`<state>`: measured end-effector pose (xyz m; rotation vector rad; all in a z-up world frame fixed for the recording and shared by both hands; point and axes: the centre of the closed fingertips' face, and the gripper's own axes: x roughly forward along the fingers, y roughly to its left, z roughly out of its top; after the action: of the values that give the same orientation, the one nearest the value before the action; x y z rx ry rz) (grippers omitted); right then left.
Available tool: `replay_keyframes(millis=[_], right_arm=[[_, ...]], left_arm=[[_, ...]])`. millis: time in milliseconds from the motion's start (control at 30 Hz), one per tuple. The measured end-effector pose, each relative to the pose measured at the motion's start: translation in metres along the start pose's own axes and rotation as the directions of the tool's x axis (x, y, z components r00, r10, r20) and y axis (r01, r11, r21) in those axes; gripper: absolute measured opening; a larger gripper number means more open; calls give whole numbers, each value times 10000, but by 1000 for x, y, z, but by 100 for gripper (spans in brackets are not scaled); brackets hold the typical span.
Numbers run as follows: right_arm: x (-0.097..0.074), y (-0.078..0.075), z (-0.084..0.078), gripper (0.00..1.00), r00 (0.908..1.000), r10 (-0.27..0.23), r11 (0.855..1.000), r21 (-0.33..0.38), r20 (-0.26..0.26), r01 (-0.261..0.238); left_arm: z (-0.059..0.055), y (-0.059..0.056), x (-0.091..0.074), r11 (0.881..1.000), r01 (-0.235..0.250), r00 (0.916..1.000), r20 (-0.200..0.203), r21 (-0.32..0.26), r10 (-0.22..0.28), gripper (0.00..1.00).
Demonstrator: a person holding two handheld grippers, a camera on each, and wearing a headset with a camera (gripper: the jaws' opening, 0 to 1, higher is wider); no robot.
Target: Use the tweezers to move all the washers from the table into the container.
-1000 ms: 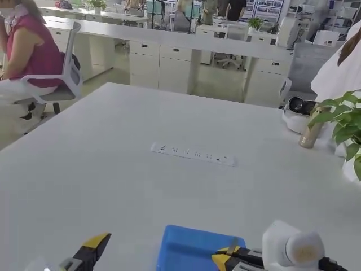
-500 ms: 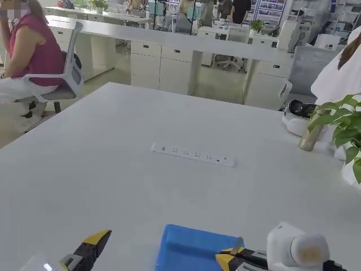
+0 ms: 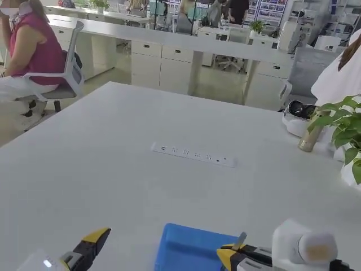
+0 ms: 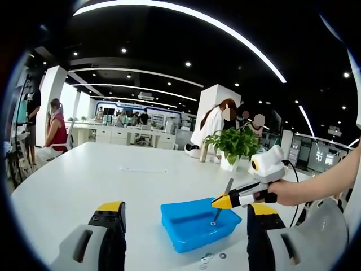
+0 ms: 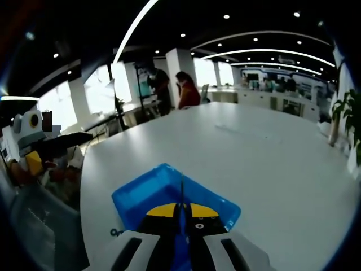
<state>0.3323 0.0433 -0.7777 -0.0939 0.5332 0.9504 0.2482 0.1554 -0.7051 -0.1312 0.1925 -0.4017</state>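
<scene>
I am holding my right tool [image 5: 181,212] with its jaws pressed together on the tweezers [image 4: 227,188], which are pointing down into the blue container [image 4: 189,240] near the front edge of the white tabletop [image 4: 84,180]. The tips are reaching close to the container's floor, where a tiny ring, possibly a washer, is lying, though it is too small to be sure. My left tool [image 4: 186,206] is hovering with its jaws spread wide apart, gripping nothing, facing the container from the near side. A few washers [image 4: 210,257] are lying loose on the tabletop just beside the container's front wall. Farther back a white power strip [image 3: 193,154] is lying flat on the tabletop, and a potted plant [image 3: 344,121] is standing at its right edge.
</scene>
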Motion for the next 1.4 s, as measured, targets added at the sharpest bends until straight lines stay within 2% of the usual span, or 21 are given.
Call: replay_keyframes(millis=[200,300,500,767,833,1000,1067,1267,1400], right_arm=[[-15,14,24,3,9979,212,9998,49,610,-215],[-23,26,36,3,9945,506,9987,62,915,-514],[-30,47,38,3,9879,1109,9929,308,1087,-1149],[-27,68,16,3,9811,1733,9798,861,866,-1806],[-24,74,7,3,9807,1827,9783,866,701,-1884],[-14,77,-18,3,9795,1992,9730,1129,304,-2013],[-9,80,-28,3,9779,2092,9724,1053,3,-2081],[-1,83,-51,3,9794,1956,9773,931,-495,-1904],[0,81,-54,3,9830,1731,9830,724,-605,-1687]], left_arm=[[0,0,0,10000,21,10000,-2,-17,-21,90],[0,0,0,10000,36,10000,3,-49,-36,90],[0,1,-1,10000,24,10000,38,-92,-24,89],[1,3,-1,9999,-16,10000,66,-152,17,89],[0,2,-1,9999,-5,10000,19,-117,5,89],[-1,0,-1,10000,33,10000,-58,-38,-33,88],[-2,0,-1,10000,29,10000,-84,-62,-29,88],[-3,0,0,10000,20,9999,-164,-18,-20,88],[-4,0,0,10000,44,9998,-210,19,-44,88]])
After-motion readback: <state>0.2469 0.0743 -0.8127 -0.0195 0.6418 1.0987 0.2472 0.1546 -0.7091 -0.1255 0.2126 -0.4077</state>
